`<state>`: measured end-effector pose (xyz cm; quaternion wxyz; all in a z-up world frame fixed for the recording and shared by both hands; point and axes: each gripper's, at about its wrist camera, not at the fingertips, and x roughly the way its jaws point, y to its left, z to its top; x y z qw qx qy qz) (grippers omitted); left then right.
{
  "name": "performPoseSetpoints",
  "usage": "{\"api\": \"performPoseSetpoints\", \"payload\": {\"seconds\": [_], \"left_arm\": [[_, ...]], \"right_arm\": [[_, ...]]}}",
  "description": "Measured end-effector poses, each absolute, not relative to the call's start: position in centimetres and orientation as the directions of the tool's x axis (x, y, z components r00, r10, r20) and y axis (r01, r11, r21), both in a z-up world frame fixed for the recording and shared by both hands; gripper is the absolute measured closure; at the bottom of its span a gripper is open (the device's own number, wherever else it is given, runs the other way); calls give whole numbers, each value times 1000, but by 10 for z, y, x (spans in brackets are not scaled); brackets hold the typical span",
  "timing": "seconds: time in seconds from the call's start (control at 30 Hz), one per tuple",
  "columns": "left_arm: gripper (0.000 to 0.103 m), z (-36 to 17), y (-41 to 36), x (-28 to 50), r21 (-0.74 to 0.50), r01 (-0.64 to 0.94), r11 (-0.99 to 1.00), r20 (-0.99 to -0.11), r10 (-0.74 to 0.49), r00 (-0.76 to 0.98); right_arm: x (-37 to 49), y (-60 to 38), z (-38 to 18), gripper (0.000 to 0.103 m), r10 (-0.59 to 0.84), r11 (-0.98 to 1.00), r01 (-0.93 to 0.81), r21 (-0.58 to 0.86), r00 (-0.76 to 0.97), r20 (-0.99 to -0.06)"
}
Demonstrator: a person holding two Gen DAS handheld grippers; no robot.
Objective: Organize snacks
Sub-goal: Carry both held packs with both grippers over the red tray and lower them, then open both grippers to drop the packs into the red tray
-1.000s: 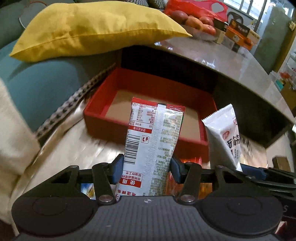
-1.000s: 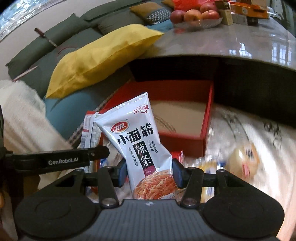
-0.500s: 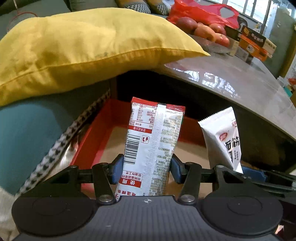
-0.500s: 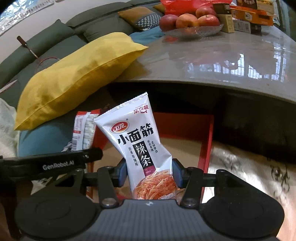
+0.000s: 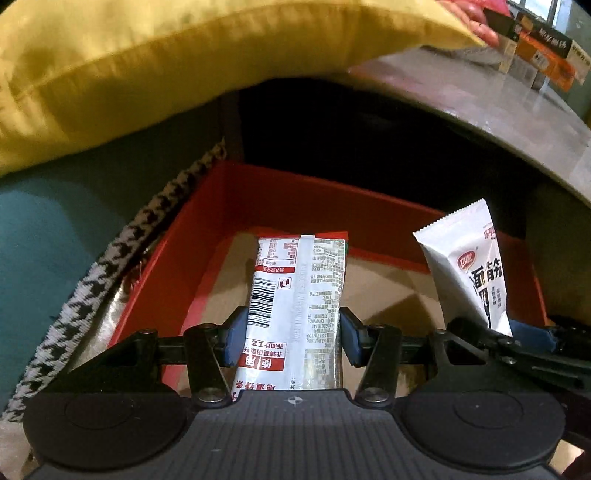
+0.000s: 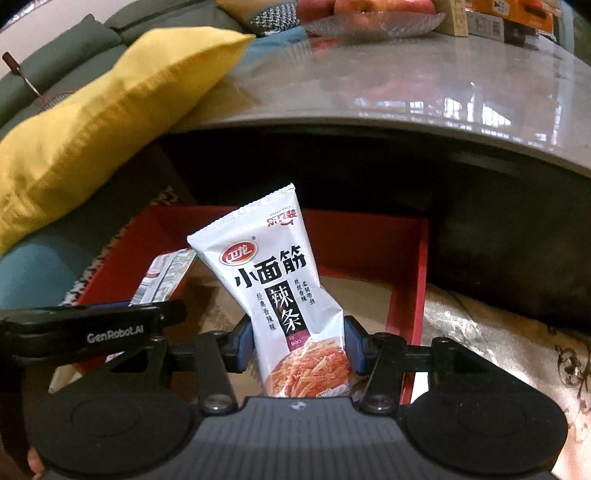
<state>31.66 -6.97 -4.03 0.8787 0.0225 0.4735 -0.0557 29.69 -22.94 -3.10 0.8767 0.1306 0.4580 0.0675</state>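
My left gripper (image 5: 291,334) is shut on a red-and-white snack packet (image 5: 299,295), back side with a barcode facing me, held over the open red box (image 5: 295,192). My right gripper (image 6: 300,341) is shut on a white spicy-strip packet (image 6: 280,295), also held over the red box (image 6: 410,266), to the right of the left gripper. The white packet shows in the left wrist view (image 5: 469,269), and the red-and-white packet in the right wrist view (image 6: 164,280). The box's brown floor (image 5: 384,291) shows nothing lying on it.
A yellow pillow (image 5: 166,59) lies on a teal sofa cushion (image 5: 55,229) left of the box. A grey tabletop (image 6: 424,85) overhangs the box's far side, with a fruit dish (image 6: 373,18) and cartons (image 5: 543,48). A patterned cloth (image 6: 498,339) lies right of the box.
Both grippers have moved forward and down with their packets, from in front of the red box to over its inside. Both remain shut.
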Motion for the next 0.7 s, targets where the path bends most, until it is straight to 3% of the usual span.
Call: {"api": "performPoseSetpoints", "payload": {"seconds": [0.2,0.37,0.7], "left_arm": [[39,-47,-67,321,-3,104,995,-842,-59,536],[27,-41,-65,320,-9,99,995,-834,-62,549],[22,-25,-54,310,-20,82,996,-817,-63,573]], "right_arm": [[305,-217,-39,57,215,968,-15,251,566,-796],[305,-207,-38,55,232,966,-35,255,546,-805],[290,-212,-19,55,218,966,2,260,543,-811]]}}
